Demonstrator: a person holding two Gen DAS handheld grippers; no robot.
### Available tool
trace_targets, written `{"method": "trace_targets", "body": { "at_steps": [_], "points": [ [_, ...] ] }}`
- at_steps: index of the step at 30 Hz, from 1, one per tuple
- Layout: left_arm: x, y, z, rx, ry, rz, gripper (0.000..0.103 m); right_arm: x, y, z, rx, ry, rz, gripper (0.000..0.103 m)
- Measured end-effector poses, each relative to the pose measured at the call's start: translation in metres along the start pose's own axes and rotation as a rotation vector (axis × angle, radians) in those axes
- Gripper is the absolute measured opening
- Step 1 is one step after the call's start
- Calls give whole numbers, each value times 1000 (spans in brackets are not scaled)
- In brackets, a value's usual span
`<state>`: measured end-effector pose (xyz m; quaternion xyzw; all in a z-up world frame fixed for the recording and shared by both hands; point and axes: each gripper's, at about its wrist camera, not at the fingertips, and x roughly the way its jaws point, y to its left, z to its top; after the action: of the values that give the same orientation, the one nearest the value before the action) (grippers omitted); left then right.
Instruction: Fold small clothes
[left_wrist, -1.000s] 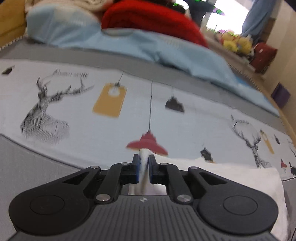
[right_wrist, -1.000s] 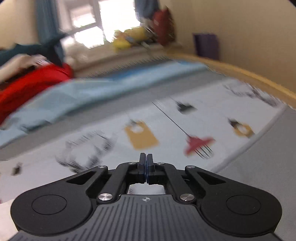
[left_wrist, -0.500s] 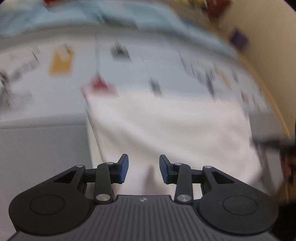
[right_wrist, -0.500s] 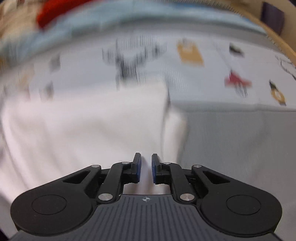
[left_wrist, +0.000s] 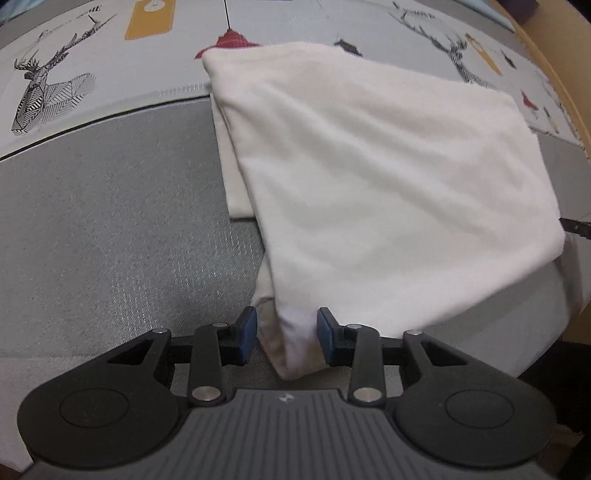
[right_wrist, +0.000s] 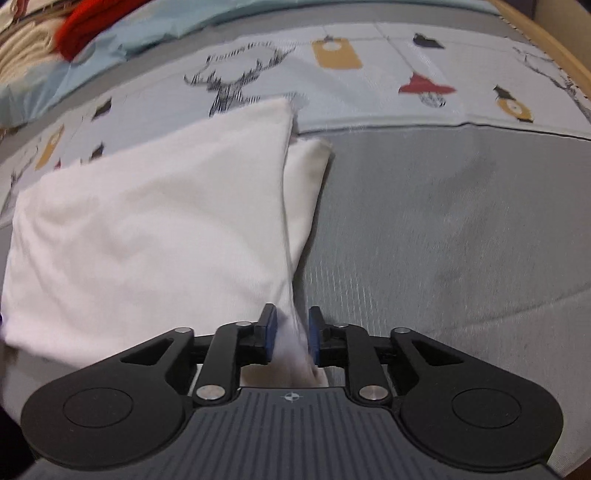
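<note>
A near corner of the white garment (left_wrist: 388, 177) was seen between the parted blue pads of the left gripper (left_wrist: 286, 341), with gaps at both sides. Its other near corner was framed by the narrower-set pads of the right gripper (right_wrist: 291, 341); whether it was pinched could not be told. The garment was folded over, soft and lightly creased, a lower layer exposed along one edge, and was spread across the grey mattress cover (left_wrist: 110, 221) onto the deer-printed sheet (right_wrist: 369, 85).

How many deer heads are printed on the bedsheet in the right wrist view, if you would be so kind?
1 clearly: the deer head just beyond the white garment. Antler-like lines at the far right edge may be another; the cloth may hide more.
</note>
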<state>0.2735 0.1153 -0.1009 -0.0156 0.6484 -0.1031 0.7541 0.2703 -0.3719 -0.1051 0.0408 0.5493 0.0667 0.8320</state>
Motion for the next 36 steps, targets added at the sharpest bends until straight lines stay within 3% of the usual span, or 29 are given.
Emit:
{"method": "trace_targets", "body": {
  "at_steps": [1, 4, 5, 7, 9, 13, 16, 18, 20, 24, 28, 31, 33, 36],
  "points": [
    [3, -3, 1, 15, 14, -4, 23, 0, 1, -1, -11, 11, -2, 25],
    [12, -15, -3, 78, 47, -4, 7, 0, 1, -2, -19, 50, 6, 25],
    [12, -17, -4, 91, 45, 2, 7, 0, 0, -4, -21, 69, 11, 25],
    [6, -17, -2, 86, 29, -3, 4, -1, 2, -7, -47, 79, 2, 12],
    [-4, -19, 0, 94, -11, 2, 4, -6, 4, -7, -68, 62, 2, 8],
    [-23, -13, 0, 56, -70, -12, 4, -19, -1, -3, -47, 38, 28, 6],
    [-8, -13, -8, 106, 16, 41, 4, -18, -12, -1, 12, 82, 29, 3],
    [4, -24, -18, 177, 63, 82, 5, -11, -5, -6, -54, 115, -20, 3],
    [0, -30, -15, 182, 37, 100, 9, -10, 5, -8, -114, 111, -45, 3],
    [-23, -32, -4, 135, -83, 83, 12, -28, -1, 2, -61, 2, -45, 4],
    [-27, -38, -8, 144, -95, 55, 12, -46, -5, 8, -32, -125, 2, 6],
    [-6, -42, -11, 198, -24, 103, 22, -32, 5, 3, -100, -72, 25, 6],
    [16, -41, -15, 206, 61, 174, 25, -11, 18, -3, -209, 19, -41, 6],
    [8, -51, -14, 217, 16, 205, 30, -5, 25, -5, -255, 43, -85, 6]
  ]
}}
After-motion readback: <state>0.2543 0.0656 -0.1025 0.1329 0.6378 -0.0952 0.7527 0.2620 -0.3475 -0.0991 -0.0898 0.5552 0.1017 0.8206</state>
